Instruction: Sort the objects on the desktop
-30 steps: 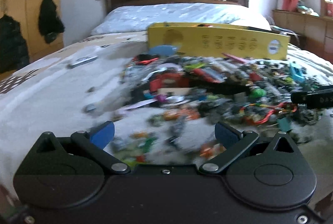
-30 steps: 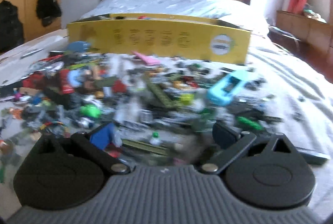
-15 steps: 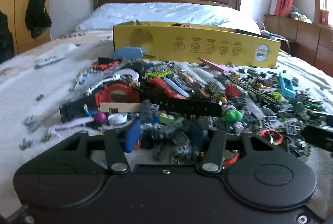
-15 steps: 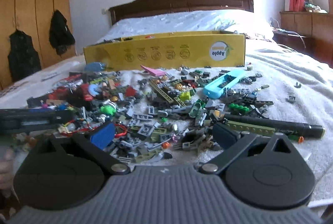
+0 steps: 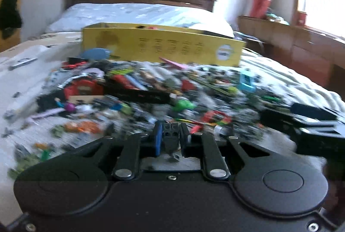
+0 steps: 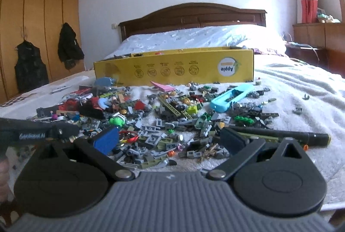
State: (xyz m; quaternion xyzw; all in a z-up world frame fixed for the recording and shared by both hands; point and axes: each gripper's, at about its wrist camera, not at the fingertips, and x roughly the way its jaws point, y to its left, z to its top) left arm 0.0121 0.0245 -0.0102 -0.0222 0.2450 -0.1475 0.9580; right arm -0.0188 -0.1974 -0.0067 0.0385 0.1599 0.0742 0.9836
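Item 1, nearest: the left gripper [image 5: 170,137] is closing its jaws on a small dark brick piece [image 5: 171,135], which is sitting between the blue pad and the black one, lifted clear of the bed [image 5: 28,89]; the narrow pinch suits so small a part. A grey bit is hanging just below it.

Item 2: the right gripper [image 6: 170,141] is standing wide open and empty, hovering low over the near edge of the pile, likely waiting its turn.

Item 3: the pile of loose bricks and small toys [image 6: 163,117] is lying spread on the white bed cover, unsorted, so most of the task looks to be remaining. A black marker pen [image 6: 280,135] is lying along its near right side; a light blue perforated case [image 6: 231,98] is resting farther right; a pink flat piece [image 6: 163,87] is lying close to the box.

Item 4: the yellow cardboard box [image 6: 172,68] is standing open-topped just behind the pile, probably serving as the receiving bin, with a few pieces showing above its rim.

Item 5, farthest: pillows [image 6: 194,38] and a dark wooden headboard [image 6: 189,14] are closing the view.
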